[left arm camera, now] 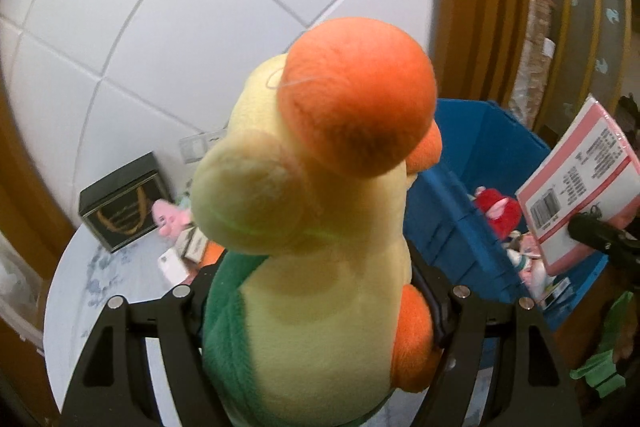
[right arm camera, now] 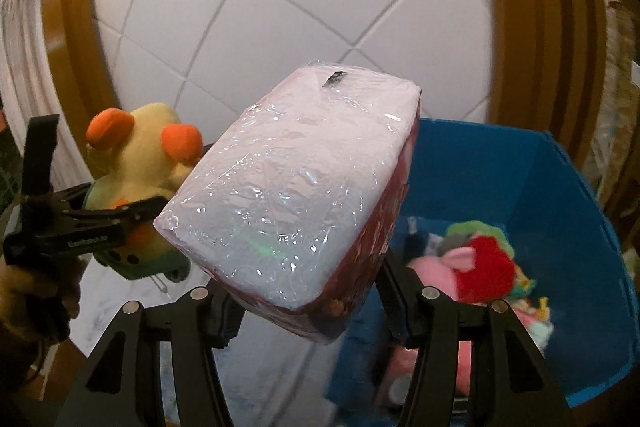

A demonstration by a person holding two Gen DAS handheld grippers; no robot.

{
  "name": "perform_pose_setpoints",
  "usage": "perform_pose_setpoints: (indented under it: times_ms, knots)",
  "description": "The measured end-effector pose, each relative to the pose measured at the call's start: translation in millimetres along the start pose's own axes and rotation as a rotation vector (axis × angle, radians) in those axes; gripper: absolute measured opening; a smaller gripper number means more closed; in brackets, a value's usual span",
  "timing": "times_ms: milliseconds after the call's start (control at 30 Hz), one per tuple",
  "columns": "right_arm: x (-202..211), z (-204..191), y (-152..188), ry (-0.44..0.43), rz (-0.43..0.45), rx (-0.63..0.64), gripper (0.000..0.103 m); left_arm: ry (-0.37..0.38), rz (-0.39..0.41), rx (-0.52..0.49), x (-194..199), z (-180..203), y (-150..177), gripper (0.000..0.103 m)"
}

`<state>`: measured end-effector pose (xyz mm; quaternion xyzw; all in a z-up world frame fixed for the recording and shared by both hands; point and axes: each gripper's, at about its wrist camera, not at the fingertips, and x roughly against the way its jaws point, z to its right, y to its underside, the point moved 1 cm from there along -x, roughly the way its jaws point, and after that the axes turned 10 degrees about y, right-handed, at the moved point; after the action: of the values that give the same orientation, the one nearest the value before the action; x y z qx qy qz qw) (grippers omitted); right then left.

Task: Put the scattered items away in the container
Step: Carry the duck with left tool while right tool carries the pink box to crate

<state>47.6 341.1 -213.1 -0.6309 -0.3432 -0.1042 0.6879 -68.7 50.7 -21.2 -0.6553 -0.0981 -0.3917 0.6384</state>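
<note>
Left claw (left arm camera: 316, 311) is clamped on a plush toy (left arm camera: 304, 227), yellow w/ orange bumps & a green back; pads press its sides low on the body, toy held up off the counter (left arm camera: 88, 291). Right claw (right arm camera: 312, 303) grips a plastic-wrapped packet (right arm camera: 296, 179), white on top, red along the side, tilted, its far end raised. Both loads hang in the air near the blue bin (right arm camera: 560, 195), the packet at its near-left edge. From the left wrist cam the packet's pink-bordered label side (left arm camera: 580, 195) shows over the bin's right part. Inside the bin: a red plush (right arm camera: 486, 267), a pink one (right arm camera: 436, 271), other small soft toys. Left on the counter: a dark box w/ gold print (left arm camera: 120, 203), a pink toy (left arm camera: 170, 217), a few small boxes (left arm camera: 192, 245) beside it. White tiled wall (left arm camera: 180, 7) behind.
</note>
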Motion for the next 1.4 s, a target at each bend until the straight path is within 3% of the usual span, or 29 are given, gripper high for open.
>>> perform_pose_setpoints:
  times_ms: [567, 867, 1233, 1267, 1333, 1400]
  knots:
    - [26, 121, 15, 0.176, 0.013, -0.140, 0.057, 0.156, -0.047, -0.084, -70, 103, -48, 0.075]
    - [19, 163, 29, 0.233, -0.014, -0.194, 0.057, 0.213, -0.058, -0.145, -110, 144, -68, 0.075]
    - [-18, 222, 23, 0.275, -0.039, -0.255, 0.058, 0.257, -0.066, -0.206, -145, 178, -102, 0.076]
    - [-20, 225, 21, 0.278, -0.038, -0.262, 0.059, 0.263, -0.059, -0.209, -146, 180, -106, 0.076]
    - [-23, 232, 17, 0.284, -0.031, -0.265, 0.065, 0.288, -0.035, -0.199, -145, 182, -114, 0.087]
    - [-26, 231, 14, 0.289, -0.031, -0.255, 0.092, 0.316, -0.030, -0.171, -146, 181, -122, 0.094]
